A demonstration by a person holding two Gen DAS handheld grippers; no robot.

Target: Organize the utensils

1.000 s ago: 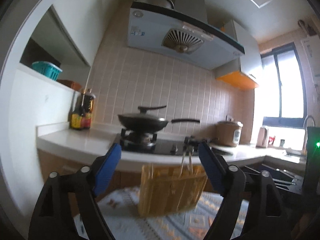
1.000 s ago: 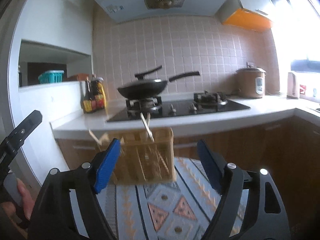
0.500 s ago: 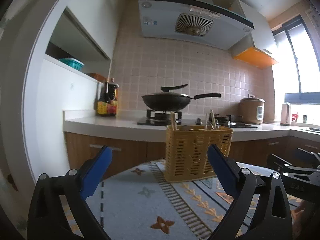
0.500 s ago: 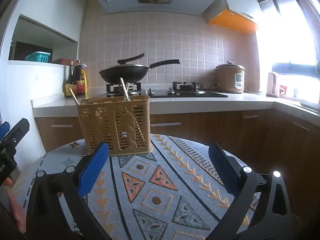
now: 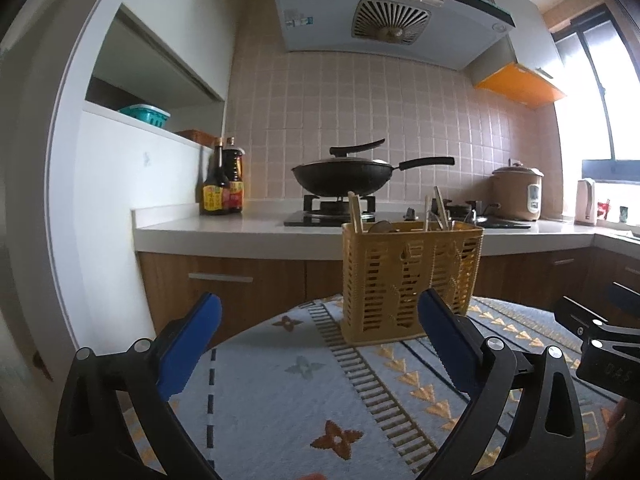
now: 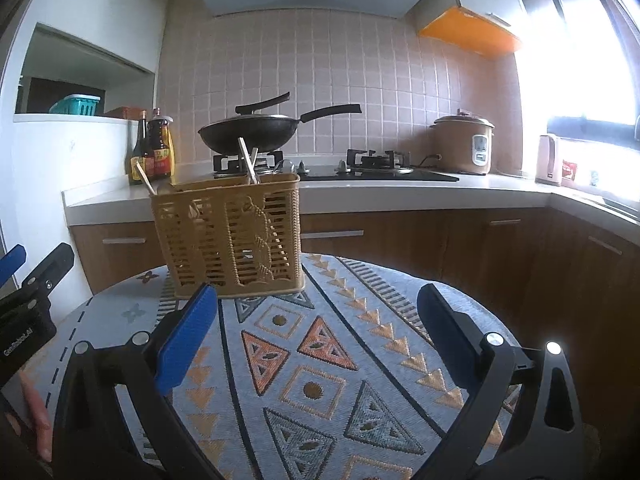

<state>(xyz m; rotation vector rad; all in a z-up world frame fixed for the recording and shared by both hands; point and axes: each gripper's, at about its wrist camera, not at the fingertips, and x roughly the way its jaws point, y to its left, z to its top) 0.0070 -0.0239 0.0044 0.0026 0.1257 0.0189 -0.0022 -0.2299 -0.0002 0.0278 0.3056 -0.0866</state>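
Observation:
A yellow slotted utensil basket stands upright on the round table's patterned cloth. Chopsticks and a spoon poke out of its top. My left gripper is open just short of the basket, which sits ahead of its right finger. My right gripper is open too, with the basket ahead of its left finger. Nothing lies between either pair of blue pads. Each gripper shows at the edge of the other's view.
Behind the table runs a white kitchen counter over wooden cabinets. It carries sauce bottles, a black wok on the stove, a rice cooker and a kettle. A person's fingers show at the lower left.
The basket was blurred and close between the fingers; it now stands still on the cloth farther ahead. Both grippers sank toward the table and their jaws spread wider.

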